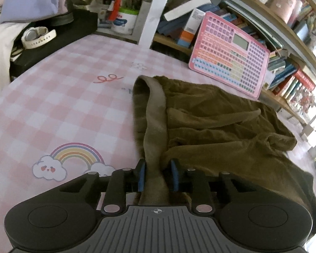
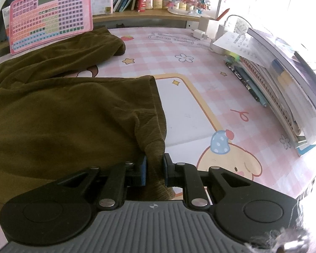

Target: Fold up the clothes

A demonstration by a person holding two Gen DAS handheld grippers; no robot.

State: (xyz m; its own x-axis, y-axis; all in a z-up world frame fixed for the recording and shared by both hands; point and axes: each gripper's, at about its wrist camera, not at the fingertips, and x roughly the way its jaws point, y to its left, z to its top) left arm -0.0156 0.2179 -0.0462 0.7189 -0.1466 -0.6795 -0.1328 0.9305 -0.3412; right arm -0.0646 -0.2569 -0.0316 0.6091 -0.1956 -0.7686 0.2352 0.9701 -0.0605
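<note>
Left gripper [image 1: 157, 174] clamped on olive garment [image 1: 210, 122] waistband at 6 o'clock; right gripper [image 2: 154, 169] pinching its hem, over pink checked surface [image 1: 63, 105].

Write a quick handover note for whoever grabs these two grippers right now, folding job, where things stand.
Left gripper: shut on the waistband of the olive shorts.
Right gripper: shut on a leg hem of the same shorts.
The shorts lie spread and wrinkled on the pink checked desk mat, their far edge near the pink keyboard toy.
Done: both edges gripped.
Left: no fold visible yet; probably fold the shorts over, then smooth.
</note>
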